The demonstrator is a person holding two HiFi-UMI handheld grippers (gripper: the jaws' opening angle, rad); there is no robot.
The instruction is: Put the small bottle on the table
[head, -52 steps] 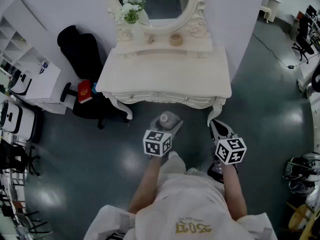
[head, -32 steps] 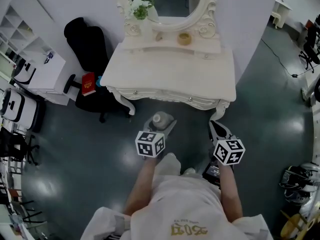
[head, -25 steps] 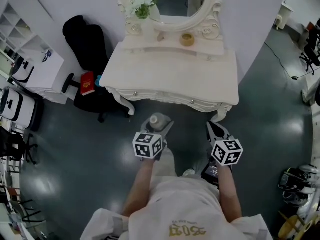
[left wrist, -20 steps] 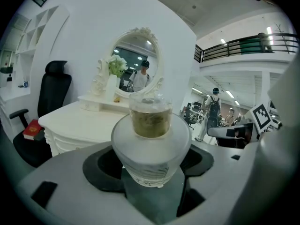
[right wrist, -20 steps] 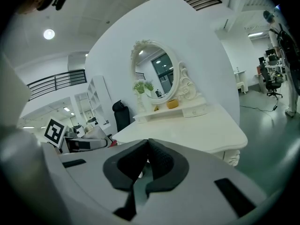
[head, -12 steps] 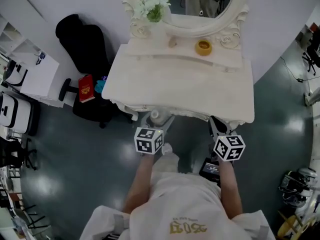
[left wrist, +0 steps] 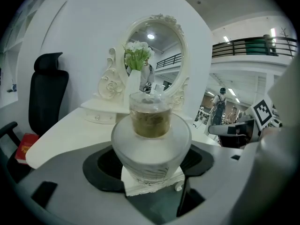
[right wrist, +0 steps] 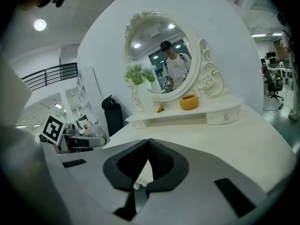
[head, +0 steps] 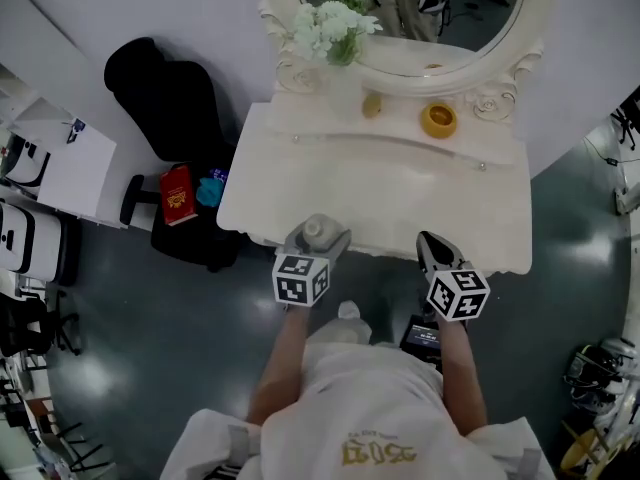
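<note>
A small frosted bottle (left wrist: pixel 151 146) with a clear cap and golden liquid stands upright between the jaws of my left gripper (left wrist: pixel 151 161), which is shut on it. In the head view the small bottle (head: pixel 316 230) and left gripper (head: pixel 318 240) hang over the front left edge of the white dressing table (head: pixel 390 193). My right gripper (head: pixel 430 248) is level with it at the table's front right edge. Its dark pads (right wrist: pixel 157 158) meet at the tips with nothing between them.
An oval mirror (head: pixel 420 13), a vase of white flowers (head: pixel 338 28) and a yellow bowl (head: pixel 438 120) stand on the table's raised back shelf. A black chair (head: pixel 160 93) with a red book (head: pixel 177 194) sits left of the table.
The person has walked up to the table. Both grippers, earlier over the floor, now reach its front edge, the bottle still in the left one.
</note>
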